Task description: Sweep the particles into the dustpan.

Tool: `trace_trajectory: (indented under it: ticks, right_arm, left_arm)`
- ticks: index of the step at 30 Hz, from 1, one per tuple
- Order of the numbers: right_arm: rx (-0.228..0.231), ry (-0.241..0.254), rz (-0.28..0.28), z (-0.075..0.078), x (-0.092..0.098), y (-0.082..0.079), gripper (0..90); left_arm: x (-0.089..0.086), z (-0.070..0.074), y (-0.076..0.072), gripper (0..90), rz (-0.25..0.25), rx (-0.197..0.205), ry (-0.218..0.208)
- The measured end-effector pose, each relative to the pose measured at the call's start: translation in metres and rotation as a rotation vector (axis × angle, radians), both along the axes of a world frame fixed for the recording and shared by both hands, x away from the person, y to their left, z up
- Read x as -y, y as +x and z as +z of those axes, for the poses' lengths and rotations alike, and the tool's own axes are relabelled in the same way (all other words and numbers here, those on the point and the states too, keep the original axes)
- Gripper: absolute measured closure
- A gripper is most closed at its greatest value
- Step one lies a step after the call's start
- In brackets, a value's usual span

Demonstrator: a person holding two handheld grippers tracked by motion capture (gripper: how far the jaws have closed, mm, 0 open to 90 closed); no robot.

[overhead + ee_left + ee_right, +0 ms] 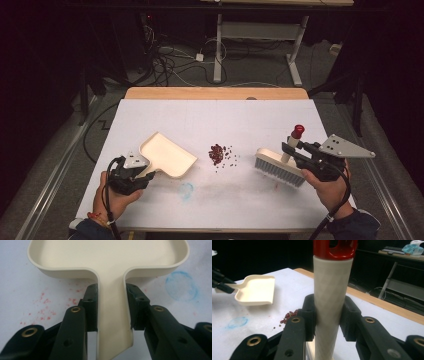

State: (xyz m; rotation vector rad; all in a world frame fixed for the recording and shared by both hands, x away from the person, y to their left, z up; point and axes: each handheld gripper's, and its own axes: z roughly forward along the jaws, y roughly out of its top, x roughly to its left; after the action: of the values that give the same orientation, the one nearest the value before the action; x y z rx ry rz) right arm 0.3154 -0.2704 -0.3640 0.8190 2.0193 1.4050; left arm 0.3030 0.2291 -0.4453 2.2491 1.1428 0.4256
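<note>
Both sets of jaws are clamped: the left gripper point(145, 178) pinches the flat handle of the cream plastic dustpan point(167, 154), and the right gripper point(291, 149) squeezes the upright cream handle of the red-capped hand brush point(280, 167), which is probably the sensible grab point on each. Both tools look light and stiff, though the smooth pan handle could slip, while the small pile of dark red beans point(218, 153) between them will likely roll and scatter. Everything sits on a white tabletop point(210, 120) with a wooden far edge, red specks and a blue smudge point(186, 190), in a dark room with cables point(165, 62) on the floor.
</note>
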Motion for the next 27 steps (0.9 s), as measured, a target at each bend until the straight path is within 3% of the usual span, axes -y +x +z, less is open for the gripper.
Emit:
trace_trajectory:
  ticks: [14,25,27]
  right_arm:
    - [0.01,0.015,-0.037,0.004,-0.011,0.021,69.3]
    - [0.027,0.053,-0.115,0.007,-0.029,0.069,69.3]
    - [0.043,0.04,-0.12,0.007,-0.035,0.078,69.3]
  left_arm:
    - [0.014,-0.012,-0.016,63.7,-0.09,-0.064,0.042]
    - [0.026,-0.011,-0.019,63.7,-0.152,-0.068,0.054]
    - [0.03,-0.012,-0.02,63.7,-0.166,-0.067,0.053]
